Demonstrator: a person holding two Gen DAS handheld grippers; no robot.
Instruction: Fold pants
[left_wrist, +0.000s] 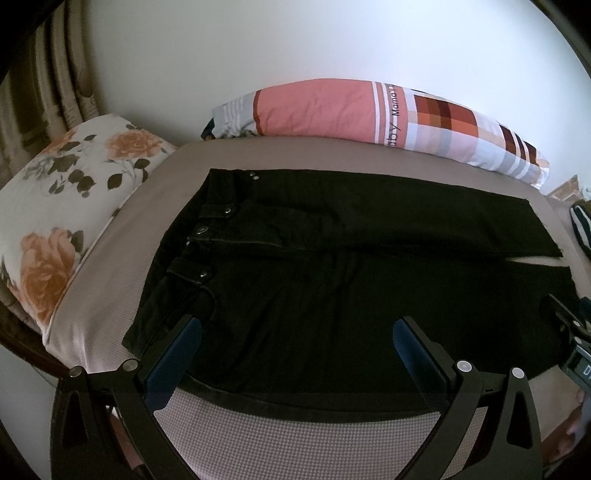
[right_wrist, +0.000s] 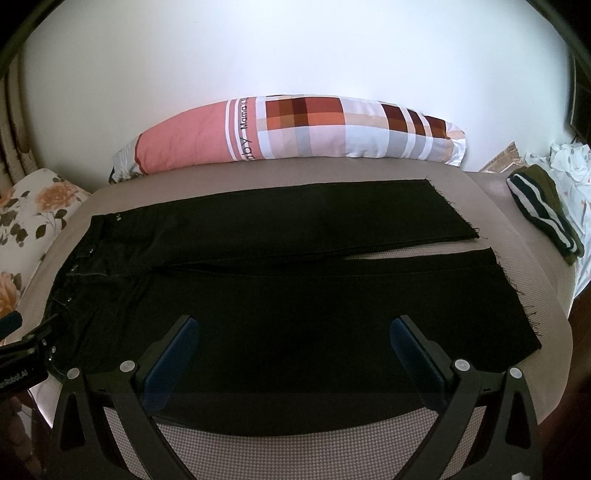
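The pants (right_wrist: 280, 280) are lying flat across the bed (right_wrist: 295, 446), waistband at 9 o'clock, frayed hems at 3 o'clock, legs lying side by side. The left gripper (left_wrist: 295, 343) is hovering over the waist end, jaws wide apart, holding nothing. The right gripper (right_wrist: 293, 345) is hovering over the near leg, equally wide, empty. A bolster (right_wrist: 295, 129) is lying at 12 o'clock; a floral pillow (left_wrist: 70, 206) at 9 o'clock.
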